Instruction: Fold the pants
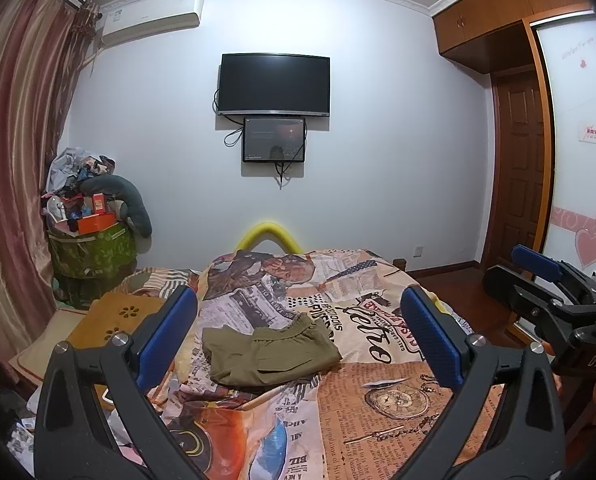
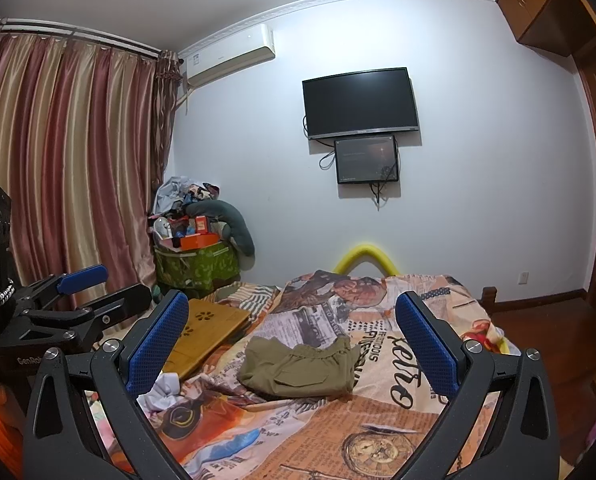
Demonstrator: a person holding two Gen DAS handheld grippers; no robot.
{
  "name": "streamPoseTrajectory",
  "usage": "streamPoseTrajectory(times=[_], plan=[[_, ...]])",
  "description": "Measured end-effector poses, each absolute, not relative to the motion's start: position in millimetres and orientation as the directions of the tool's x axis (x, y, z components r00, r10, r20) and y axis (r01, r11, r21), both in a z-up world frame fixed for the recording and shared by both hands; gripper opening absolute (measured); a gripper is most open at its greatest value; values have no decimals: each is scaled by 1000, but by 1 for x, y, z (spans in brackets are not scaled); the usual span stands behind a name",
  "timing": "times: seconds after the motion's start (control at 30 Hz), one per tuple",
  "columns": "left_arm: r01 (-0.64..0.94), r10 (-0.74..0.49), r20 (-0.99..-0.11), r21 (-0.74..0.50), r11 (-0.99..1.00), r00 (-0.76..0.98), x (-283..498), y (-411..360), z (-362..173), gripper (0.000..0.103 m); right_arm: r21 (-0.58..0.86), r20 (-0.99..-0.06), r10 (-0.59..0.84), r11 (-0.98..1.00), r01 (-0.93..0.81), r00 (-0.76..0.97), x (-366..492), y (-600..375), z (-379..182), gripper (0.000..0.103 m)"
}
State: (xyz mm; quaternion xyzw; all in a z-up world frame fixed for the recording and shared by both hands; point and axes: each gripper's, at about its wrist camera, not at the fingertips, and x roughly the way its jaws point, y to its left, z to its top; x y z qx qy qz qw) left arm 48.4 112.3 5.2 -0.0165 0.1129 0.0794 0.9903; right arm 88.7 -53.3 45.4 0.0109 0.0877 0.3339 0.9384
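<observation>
Left tool [image 1: 298, 336] fingers spread wide apart, nothing between them; right tool [image 2: 293, 340] same, wide apart and empty. Both held above the near end of the bed [image 2: 378, 420], well short of the cloth.

Pants [image 1: 271, 354], olive green, lie mid-bed on the printed cover, already a compact bundle: elastic waistband on top toward the far side, pocket flap facing near. Looks folded at least once, edges uneven, left part sticks out flatter than the right.

Step in hand, my guess: final fold or tidy-up. To do it well, come in low from both sides, pinch only the top layers at the corners, lift together and lay over evenly so the waistband lines up; don't catch the bed cover underneath.

View differences: left wrist view shows the right tool [image 1: 546, 280] at its edge plus the door and wardrobe; right wrist view shows the left tool [image 2: 81, 292], more curtain [image 2: 65, 160], and white cloth [image 2: 163, 390] by the wooden tray [image 2: 205, 332].

Far wall: TV [image 1: 273, 84], small screen below.
</observation>
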Motion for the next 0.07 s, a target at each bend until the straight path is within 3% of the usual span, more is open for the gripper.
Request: streamPoseTrajectory(times=[0.07], plan=[[-162,155,-227,-13,987,961,48,112,5,103,82,-158,629,776,-625,761,89,-54,46,103]])
